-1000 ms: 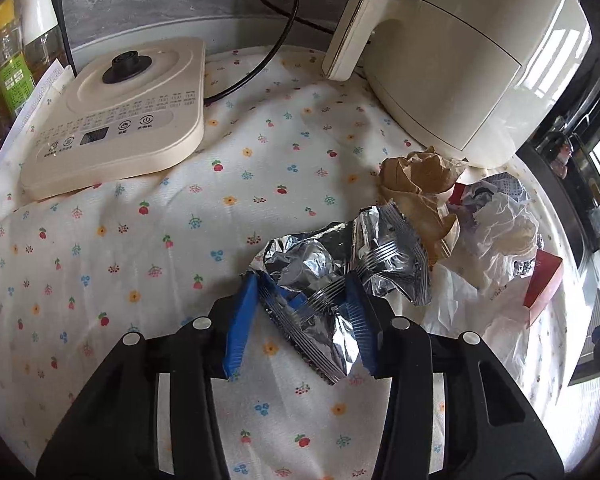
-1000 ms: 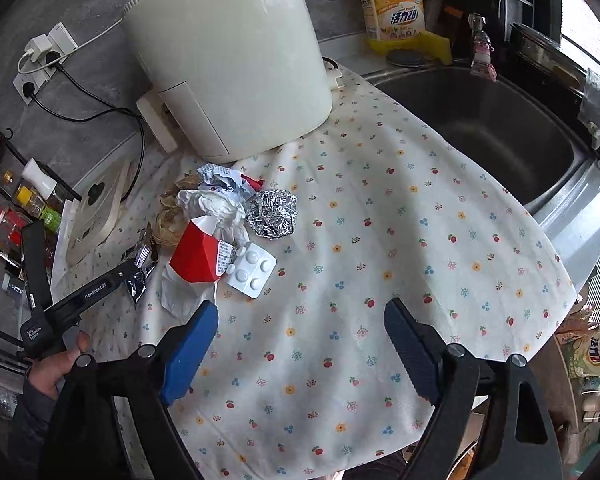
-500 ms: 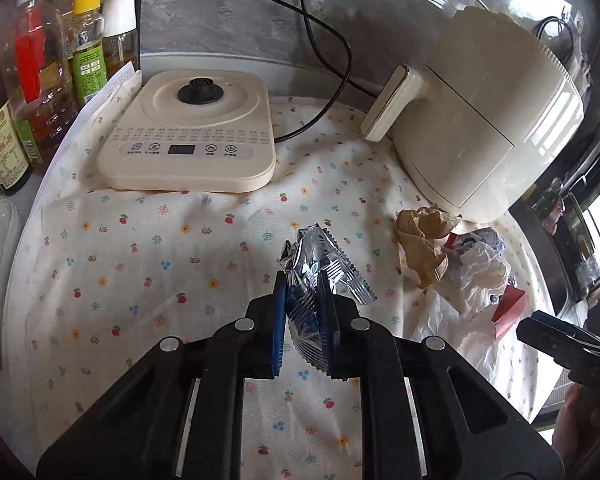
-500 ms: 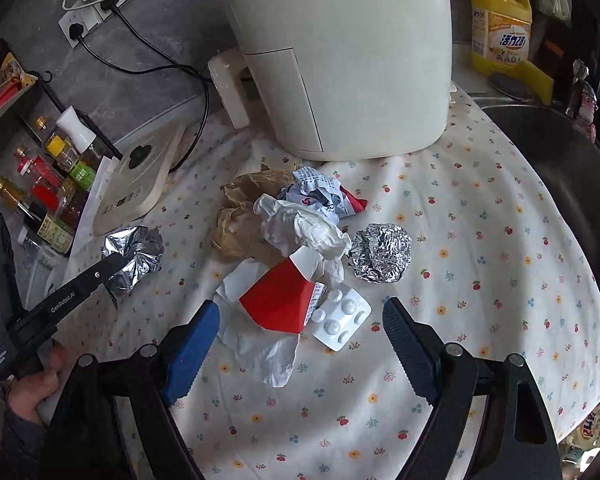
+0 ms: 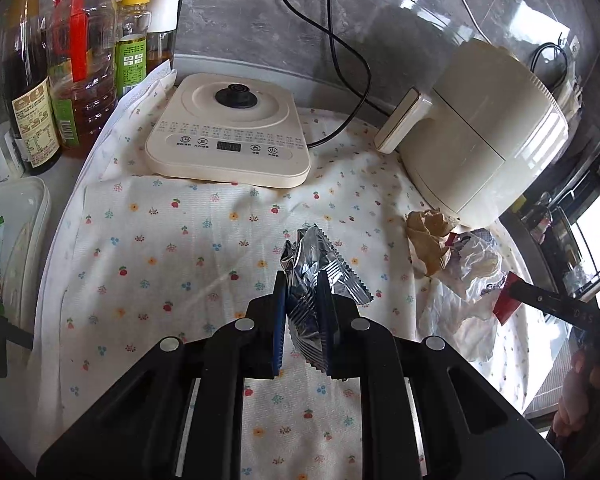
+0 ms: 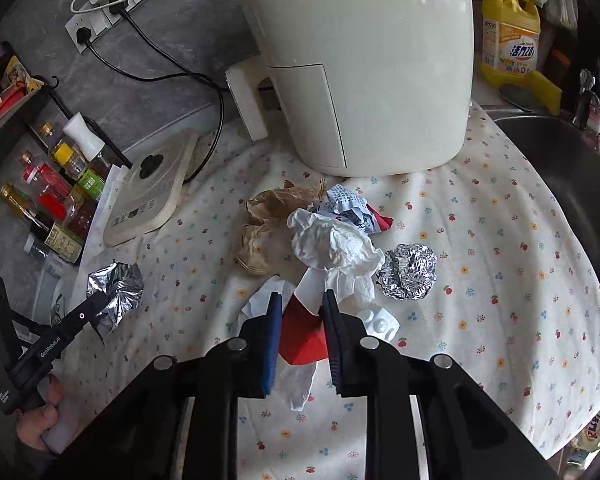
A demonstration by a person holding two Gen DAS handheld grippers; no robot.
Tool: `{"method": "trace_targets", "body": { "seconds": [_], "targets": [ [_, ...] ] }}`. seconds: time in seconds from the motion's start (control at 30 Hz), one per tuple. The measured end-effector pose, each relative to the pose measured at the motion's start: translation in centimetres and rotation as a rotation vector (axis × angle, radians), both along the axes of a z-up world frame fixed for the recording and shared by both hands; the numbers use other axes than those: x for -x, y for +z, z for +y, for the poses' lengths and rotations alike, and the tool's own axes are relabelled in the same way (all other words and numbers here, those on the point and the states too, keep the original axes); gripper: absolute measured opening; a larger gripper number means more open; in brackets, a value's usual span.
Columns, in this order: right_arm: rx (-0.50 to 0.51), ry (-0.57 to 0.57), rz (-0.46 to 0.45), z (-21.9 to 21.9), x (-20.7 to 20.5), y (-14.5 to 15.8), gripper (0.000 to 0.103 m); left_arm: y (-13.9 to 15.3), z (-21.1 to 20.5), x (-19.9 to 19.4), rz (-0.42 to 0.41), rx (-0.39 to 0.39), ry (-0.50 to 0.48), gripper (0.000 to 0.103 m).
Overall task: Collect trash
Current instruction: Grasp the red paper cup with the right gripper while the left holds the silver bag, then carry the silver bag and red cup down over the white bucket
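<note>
1. Left gripper (image 5: pixel 303 312): fingers closed on the silver wrapper (image 5: pixel 320 276), where a second earlier they stood open around it; wrapper pinched at its near end and apparently lifted just clear of the flowered worktop (image 5: pixel 160 248), well left of the trash pile.
2. Wrapper's long axis ran forward along the fingers, away from the camera and a little to the right; crimped, saw-toothed edge pointed right, toward the crumpled brown paper (image 5: pixel 430 236).
3. Judged from this: first piece of trash secured and ready to be carried off; no bin in view.
4. Right gripper (image 6: pixel 303 312): fingers narrowed from wide open to a close gap on either side of the red carton (image 6: pixel 304 330); looked closed on it, though contact partly hidden.
5. Carton lay at the near edge of the pile, white tip pointing away toward the white crumpled tissue (image 6: pixel 334 248), with the foil ball (image 6: pixel 408 272) just to the right and the pill blister (image 6: pixel 380 322) beside it.
</note>
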State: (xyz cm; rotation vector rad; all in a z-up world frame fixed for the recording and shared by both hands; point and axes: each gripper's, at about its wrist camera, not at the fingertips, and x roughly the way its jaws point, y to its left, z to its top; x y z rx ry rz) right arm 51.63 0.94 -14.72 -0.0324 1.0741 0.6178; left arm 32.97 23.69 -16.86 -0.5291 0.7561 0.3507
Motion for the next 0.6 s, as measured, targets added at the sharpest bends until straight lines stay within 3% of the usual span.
{"method": "trace_targets", "body": {
  "seconds": [0.3, 0.6],
  "targets": [
    [-0.065, -0.066, -0.054, -0.6, 2.1, 2.3, 0.019, 1.9, -0.5, 2.0, -0.044, -0.025, -0.081, 0.015],
    [-0.128, -0.023, -0.022, 0.3, 4.8, 3.1, 0.018, 2.2, 0.0, 5.3, -0.066, -0.012, -0.043, 0.015]
  ]
}}
